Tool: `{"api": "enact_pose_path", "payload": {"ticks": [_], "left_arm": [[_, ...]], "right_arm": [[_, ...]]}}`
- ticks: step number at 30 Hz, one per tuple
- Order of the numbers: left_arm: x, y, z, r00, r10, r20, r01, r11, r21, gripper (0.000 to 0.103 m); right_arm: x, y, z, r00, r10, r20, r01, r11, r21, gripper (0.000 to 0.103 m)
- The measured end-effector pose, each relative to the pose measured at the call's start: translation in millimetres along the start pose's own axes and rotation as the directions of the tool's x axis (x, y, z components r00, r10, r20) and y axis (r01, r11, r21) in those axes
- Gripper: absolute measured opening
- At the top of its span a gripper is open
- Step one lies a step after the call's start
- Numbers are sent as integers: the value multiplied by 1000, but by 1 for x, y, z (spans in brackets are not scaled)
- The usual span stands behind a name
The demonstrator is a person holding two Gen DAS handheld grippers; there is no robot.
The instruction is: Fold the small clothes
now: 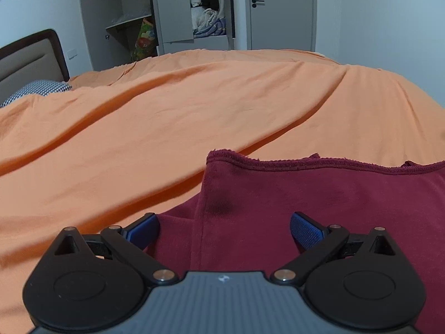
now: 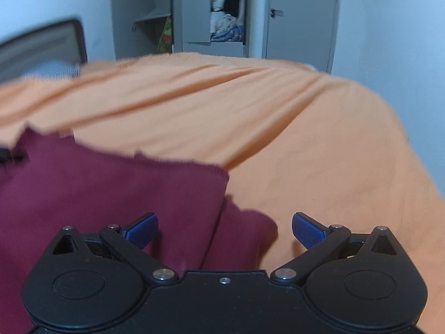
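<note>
Both grippers, left gripper (image 1: 224,229) and right gripper (image 2: 224,229), hover with fingers spread wide, holding nothing, above a maroon garment (image 1: 319,203) lying on the orange-covered bed (image 1: 167,117).

Both wrist cameras sit low over the near edge of the bed (image 1: 167,117), looking forward across it toward the wardrobe (image 1: 172,8) and door (image 2: 300,19). The left views the garment's (image 1: 319,208) left corner close up, the right its right corner; both share bed, headboard (image 1: 30,55) and wardrobe.
</note>
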State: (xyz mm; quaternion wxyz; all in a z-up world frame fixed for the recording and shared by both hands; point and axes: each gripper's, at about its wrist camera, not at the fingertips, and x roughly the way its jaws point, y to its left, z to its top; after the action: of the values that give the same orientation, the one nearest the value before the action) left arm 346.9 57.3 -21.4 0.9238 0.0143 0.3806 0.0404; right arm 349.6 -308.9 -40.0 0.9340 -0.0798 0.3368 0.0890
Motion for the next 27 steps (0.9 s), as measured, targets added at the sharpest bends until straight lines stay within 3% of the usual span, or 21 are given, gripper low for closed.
{"api": "enact_pose_path", "payload": {"ticks": [2,5,8,12,18,23,27], "left_arm": [[4,6,-4,1000,-9,-8,9,999,-32,103],[0,15,-4,1000,-14,-17,13,996,-90,102],[-16,23,-6,1000,9,1,-9,993,-122,102],[-44,28,-21,999,-5,36,10,989,-145,102],[-73,22,-53,998,38,49,-31,990,-136,102],[-73,23,-82,994,105,36,-97,980,-175,102],[-71,42,-107,998,44,42,-30,956,-291,103]], "right_arm": [[6,11,-5,994,-110,26,111,991,-79,102],[8,3,-4,981,-185,54,187,982,-38,102],[-1,-4,0,977,-191,90,189,982,27,102],[-21,7,-2,986,-114,120,109,993,45,102],[-59,48,-25,988,-54,146,60,998,-34,102],[-69,73,-43,991,-44,129,50,998,-38,102],[-58,78,-60,994,-75,85,78,997,-27,102]]}}
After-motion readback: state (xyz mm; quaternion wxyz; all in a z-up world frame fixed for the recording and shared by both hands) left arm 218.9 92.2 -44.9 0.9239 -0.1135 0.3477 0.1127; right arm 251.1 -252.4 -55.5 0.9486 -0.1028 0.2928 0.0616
